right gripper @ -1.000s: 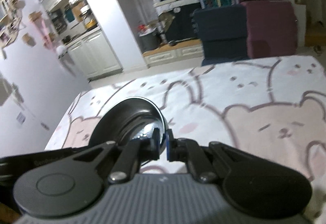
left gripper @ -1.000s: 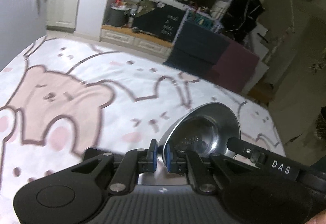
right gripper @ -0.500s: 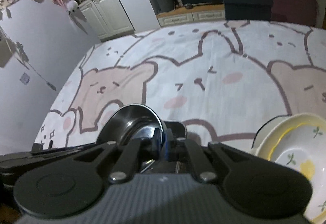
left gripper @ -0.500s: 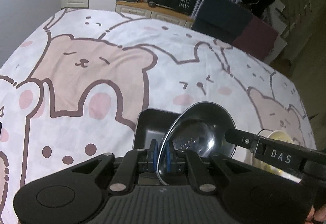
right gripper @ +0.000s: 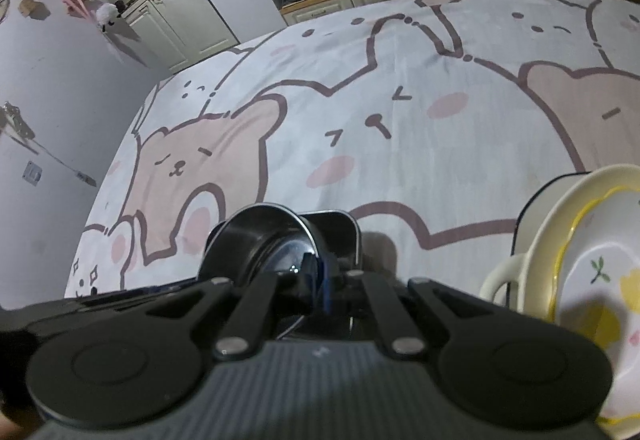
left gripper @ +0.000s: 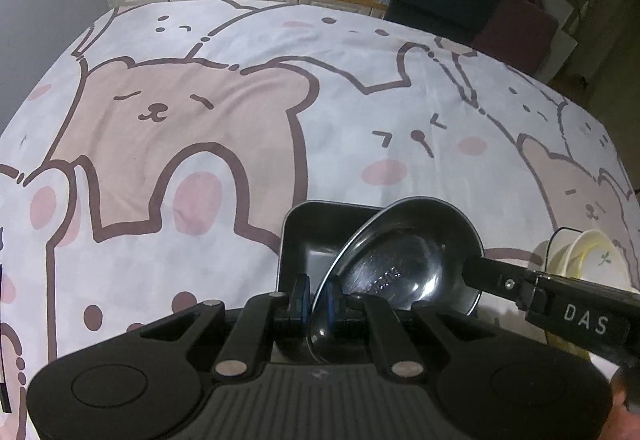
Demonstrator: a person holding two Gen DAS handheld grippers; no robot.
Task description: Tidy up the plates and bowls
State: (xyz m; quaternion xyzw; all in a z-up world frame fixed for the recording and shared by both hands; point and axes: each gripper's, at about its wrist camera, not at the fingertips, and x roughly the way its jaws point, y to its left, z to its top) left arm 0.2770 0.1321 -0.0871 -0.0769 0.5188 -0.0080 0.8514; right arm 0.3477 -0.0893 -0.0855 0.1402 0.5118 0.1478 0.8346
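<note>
A shiny steel bowl (left gripper: 408, 260) hangs tilted on edge just above a black square dish (left gripper: 304, 236) on the bear-print cloth. My left gripper (left gripper: 316, 300) is shut on the bowl's near rim, one blue pad on each side. My right gripper (left gripper: 474, 274), labelled DAS, grips the opposite rim from the right. In the right wrist view the bowl's outer side (right gripper: 248, 240) fills the space ahead of my right gripper (right gripper: 318, 276), which is shut on its rim. The black dish (right gripper: 344, 224) shows behind and under the bowl.
Cream plates with yellow rims (right gripper: 580, 240) stand on edge in a black wire rack (right gripper: 528, 200) right of the dish; the plates (left gripper: 592, 260) also show in the left wrist view. The bear-print cloth (left gripper: 240, 100) stretches far ahead, with cabinets and dark chairs past its far edge.
Both grippers have come down and tipped downward with the steel bowl between them. The black dish and the cream plates have come into view beneath and beside the bowl.
</note>
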